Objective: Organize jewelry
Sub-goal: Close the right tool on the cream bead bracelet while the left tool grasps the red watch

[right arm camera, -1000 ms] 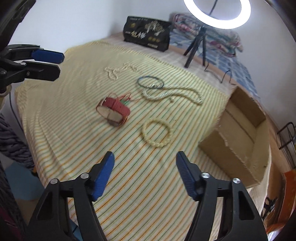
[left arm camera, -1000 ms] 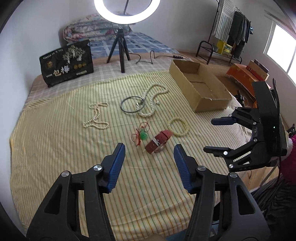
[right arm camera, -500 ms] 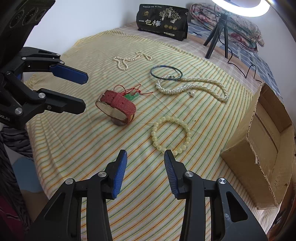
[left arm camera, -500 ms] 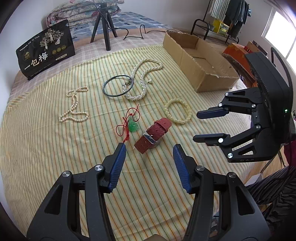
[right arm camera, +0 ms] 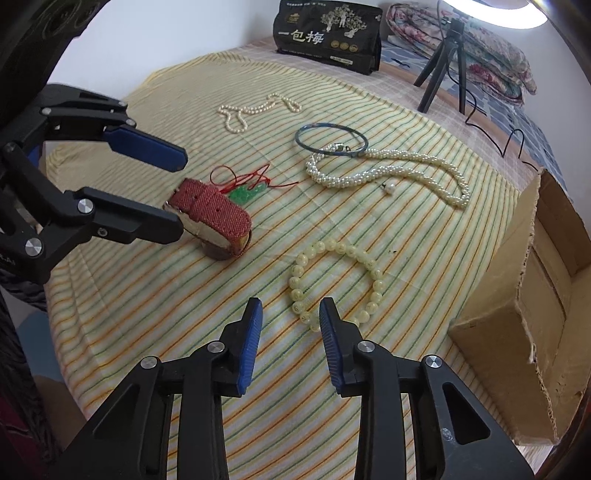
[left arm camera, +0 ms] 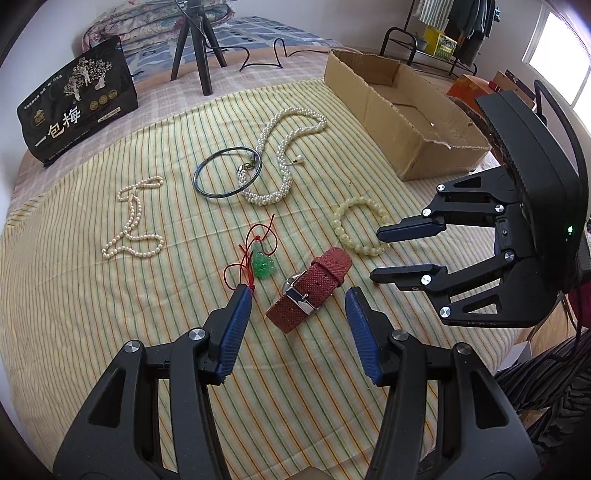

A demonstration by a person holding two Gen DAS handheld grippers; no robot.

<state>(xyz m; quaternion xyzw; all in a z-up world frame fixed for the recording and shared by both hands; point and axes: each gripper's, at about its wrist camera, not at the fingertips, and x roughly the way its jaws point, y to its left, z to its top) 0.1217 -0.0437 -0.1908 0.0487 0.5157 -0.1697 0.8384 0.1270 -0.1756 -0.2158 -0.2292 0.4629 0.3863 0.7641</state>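
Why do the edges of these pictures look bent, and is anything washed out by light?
Left view: wide lens, so the striped cloth bulges, corners go black, and the window is blown white. Right view: same curve, the cardboard box bows, the ring light glares at the top. Both are sharp; the bead bracelet and red watch cast only soft shadows.

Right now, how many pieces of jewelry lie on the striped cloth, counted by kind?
Pearl necklaces: 2, the thick one and the thin one
Bracelets or bangles: 2, the pale bead bracelet and the dark bangle
Green pendant on red cord: 1
Red watch: 1
Total: 6
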